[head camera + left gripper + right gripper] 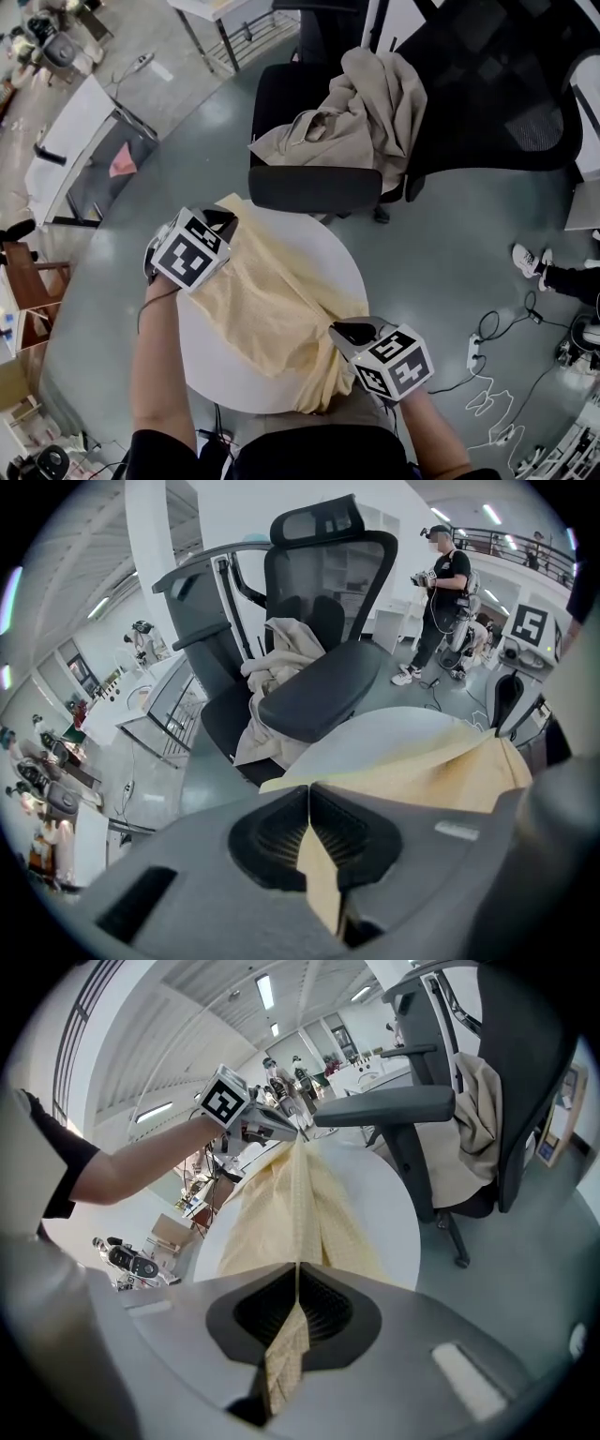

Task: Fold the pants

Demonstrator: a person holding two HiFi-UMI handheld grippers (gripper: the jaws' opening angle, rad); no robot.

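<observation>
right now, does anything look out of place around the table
A beige garment lies crumpled in a heap on the black office chair beyond the round table, not folded. On the floor to the right, loose cables sprawl. The yellow pants spill over the table's near edge.

The pale yellow pants (272, 309) are laid in a creased band across the round white table (330, 255), from its far left edge to its near right edge.
</observation>
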